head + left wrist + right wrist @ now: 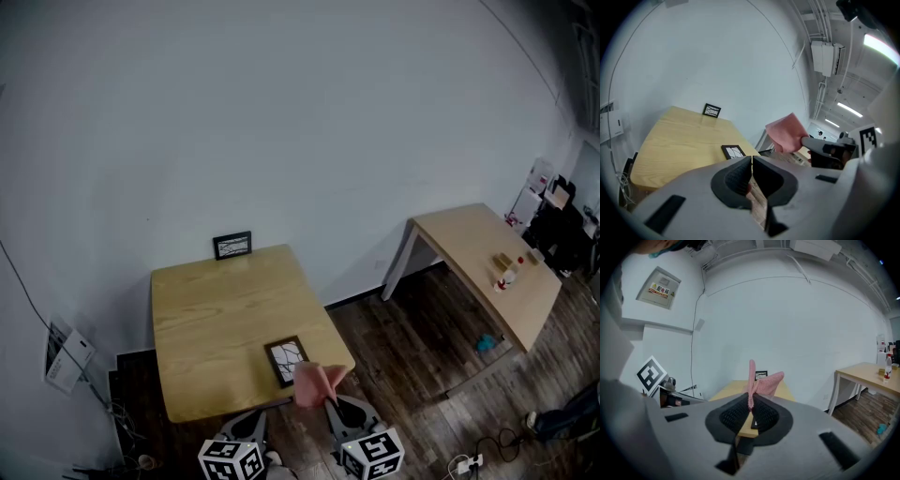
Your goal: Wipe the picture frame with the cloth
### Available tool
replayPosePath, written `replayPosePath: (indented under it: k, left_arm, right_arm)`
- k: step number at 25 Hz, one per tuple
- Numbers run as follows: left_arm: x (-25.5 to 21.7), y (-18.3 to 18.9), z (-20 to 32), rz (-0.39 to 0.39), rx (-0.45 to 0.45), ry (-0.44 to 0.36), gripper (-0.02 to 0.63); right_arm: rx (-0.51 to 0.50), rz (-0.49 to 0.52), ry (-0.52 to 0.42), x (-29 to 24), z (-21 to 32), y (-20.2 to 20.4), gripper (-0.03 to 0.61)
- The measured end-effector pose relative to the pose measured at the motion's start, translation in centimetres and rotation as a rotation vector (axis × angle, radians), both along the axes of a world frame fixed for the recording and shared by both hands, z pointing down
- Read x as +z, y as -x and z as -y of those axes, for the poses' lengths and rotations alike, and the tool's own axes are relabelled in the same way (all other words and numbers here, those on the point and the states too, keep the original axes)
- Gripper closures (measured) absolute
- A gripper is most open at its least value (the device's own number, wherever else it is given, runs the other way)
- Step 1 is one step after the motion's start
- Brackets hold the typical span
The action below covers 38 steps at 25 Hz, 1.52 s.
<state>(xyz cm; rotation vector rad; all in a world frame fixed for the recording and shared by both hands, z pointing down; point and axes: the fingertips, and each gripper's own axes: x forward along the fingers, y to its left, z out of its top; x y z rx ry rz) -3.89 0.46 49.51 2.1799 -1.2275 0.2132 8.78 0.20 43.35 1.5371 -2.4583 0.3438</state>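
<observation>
A black picture frame (287, 360) lies flat near the front right corner of the wooden table (216, 319); the left gripper view shows this picture frame (734, 151) too. A second black frame (232, 245) stands upright at the table's far edge against the wall. My right gripper (330, 401) is shut on a pink cloth (315, 382), held just off the table's front right corner; the pink cloth (761, 382) sticks up from the jaws. My left gripper (257, 422) is below the table's front edge, jaws shut with nothing between them.
A second wooden table (487, 262) stands to the right with small bottles (506, 272) on it. Dark wood floor (412, 366) lies between the tables. Cables and a power strip (464, 461) lie at the lower right. A white box (64, 361) hangs on the left wall.
</observation>
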Motion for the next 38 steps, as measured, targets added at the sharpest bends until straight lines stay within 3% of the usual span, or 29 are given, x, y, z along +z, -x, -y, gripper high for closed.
replayPosePath:
  k: [8,16,22,38]
  left_arm:
    - [1.7,-0.1,5.0,0.009,0.079,0.022,0.609]
    - [4.8,-1.3,6.8,0.027,0.142,0.085,0.609]
    - [6.0,-2.1,8.3,0.027,0.139,0.109,0.609]
    - [12.1,-5.9,12.0,0.011,0.102,0.275,0.609]
  right_arm:
    - [0.026,-0.007,-0.002,1.3,6.3,1.4,0.569]
    - [0.036,-0.035,0.018,3.5,10.6,2.3,0.569]
    - [-0.030,-0.060,0.087,6.3,13.4,3.3,0.569]
    - [-0.246,-0.094,0.228,13.8,19.7,5.6,0.569]
